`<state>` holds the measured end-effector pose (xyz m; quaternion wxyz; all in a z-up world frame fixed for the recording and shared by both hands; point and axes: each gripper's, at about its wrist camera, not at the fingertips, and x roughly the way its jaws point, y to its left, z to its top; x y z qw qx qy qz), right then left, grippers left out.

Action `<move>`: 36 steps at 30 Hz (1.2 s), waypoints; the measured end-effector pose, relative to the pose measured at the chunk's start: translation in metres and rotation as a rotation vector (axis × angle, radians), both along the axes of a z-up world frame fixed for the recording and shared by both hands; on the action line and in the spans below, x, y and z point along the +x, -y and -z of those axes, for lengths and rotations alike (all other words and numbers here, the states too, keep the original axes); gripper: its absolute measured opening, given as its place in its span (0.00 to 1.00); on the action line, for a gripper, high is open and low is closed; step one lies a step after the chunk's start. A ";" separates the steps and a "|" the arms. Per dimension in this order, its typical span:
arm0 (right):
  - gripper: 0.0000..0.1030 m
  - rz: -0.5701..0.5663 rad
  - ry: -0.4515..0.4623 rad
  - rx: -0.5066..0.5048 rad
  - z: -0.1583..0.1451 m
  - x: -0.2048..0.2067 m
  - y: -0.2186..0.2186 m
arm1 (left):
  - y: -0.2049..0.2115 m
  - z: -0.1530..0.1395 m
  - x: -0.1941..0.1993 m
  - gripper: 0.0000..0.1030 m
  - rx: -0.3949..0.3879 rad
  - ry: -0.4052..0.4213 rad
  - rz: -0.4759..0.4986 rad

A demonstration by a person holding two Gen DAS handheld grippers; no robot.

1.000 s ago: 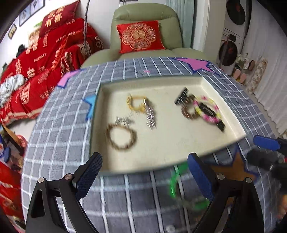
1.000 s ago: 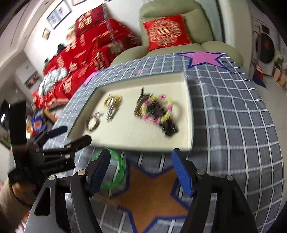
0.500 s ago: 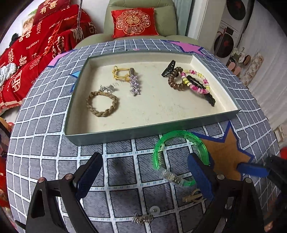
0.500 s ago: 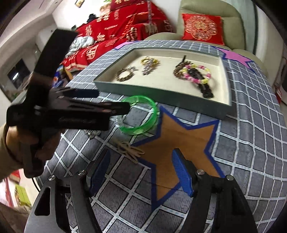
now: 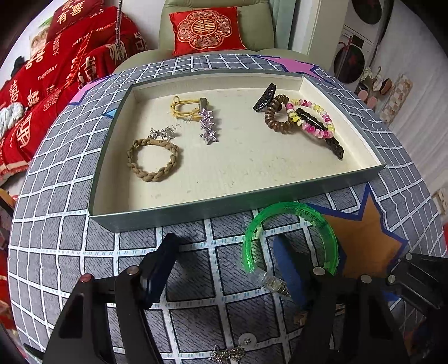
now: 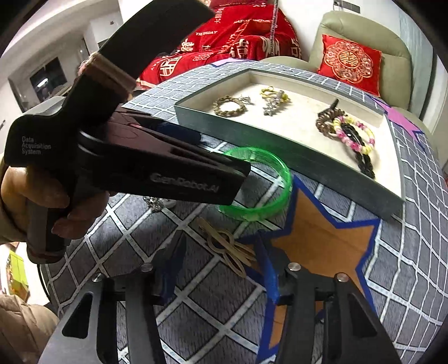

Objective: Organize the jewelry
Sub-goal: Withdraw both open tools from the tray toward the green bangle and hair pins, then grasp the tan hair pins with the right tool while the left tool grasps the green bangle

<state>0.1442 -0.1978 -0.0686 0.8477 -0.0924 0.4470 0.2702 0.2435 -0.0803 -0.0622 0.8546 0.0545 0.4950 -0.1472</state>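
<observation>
The left claw (image 5: 226, 266), just closing, straddled the green bangle's (image 5: 291, 238) clasp end; the right claw (image 6: 221, 263), also closing, gripped nothing.

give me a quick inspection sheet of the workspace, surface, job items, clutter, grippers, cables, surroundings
surface: grey grid-patterned cloth with coloured stars
job's things: open tray holding braided bracelet, star clip, beaded bracelet; green bangle and tan hair clip lie on the cloth in front of the tray
clutter: small silver piece near the cloth's edge
grippers: left gripper and right gripper both just been closing, pads pressing on nothing; one left finger sits inside the bangle
cables: nothing seen
surroundings: armchair with red cushion, red bedding
</observation>
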 end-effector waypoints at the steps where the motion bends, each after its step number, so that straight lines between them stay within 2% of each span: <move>1: 0.47 -0.003 0.005 -0.004 0.001 0.000 -0.002 | -0.001 0.000 0.000 0.75 -0.004 -0.001 0.000; 5: 0.39 -0.028 0.039 -0.053 0.002 -0.007 -0.012 | -0.002 -0.001 0.000 0.75 -0.007 0.001 -0.003; 7: 0.27 -0.036 0.053 -0.084 0.002 -0.011 -0.018 | -0.001 -0.001 -0.001 0.75 0.001 0.005 0.000; 9: 0.19 -0.031 0.047 -0.085 0.001 -0.013 -0.019 | 0.001 -0.001 -0.003 0.75 0.009 0.007 0.002; 12: 0.19 -0.003 0.044 -0.084 -0.001 -0.016 -0.016 | 0.002 -0.001 -0.006 0.74 0.012 0.007 0.006; 14: 0.19 0.023 0.032 -0.069 -0.002 -0.018 -0.011 | 0.004 -0.002 -0.008 0.65 0.021 0.014 0.015; 16: 0.19 0.061 -0.003 -0.040 -0.002 -0.017 -0.005 | 0.007 -0.003 -0.009 0.65 0.024 0.010 0.028; 18: 0.19 0.097 -0.017 -0.030 -0.003 -0.018 0.002 | 0.007 -0.003 -0.009 0.57 0.027 0.014 0.034; 20: 0.19 0.128 -0.026 -0.026 -0.004 -0.019 0.008 | 0.009 -0.004 -0.010 0.54 0.027 0.014 0.040; 23: 0.19 0.172 -0.041 -0.014 -0.006 -0.021 0.017 | 0.010 -0.005 -0.011 0.37 0.027 0.021 0.053; 25: 0.19 0.198 -0.052 -0.003 -0.006 -0.021 0.021 | 0.011 -0.006 -0.012 0.20 0.032 0.026 0.058; 26: 0.19 0.213 -0.058 0.005 -0.007 -0.022 0.024 | 0.012 -0.006 -0.013 0.17 0.040 0.030 0.057; 36: 0.19 0.306 -0.094 0.084 -0.012 -0.026 0.043 | 0.001 -0.015 -0.025 0.16 -0.032 0.030 0.030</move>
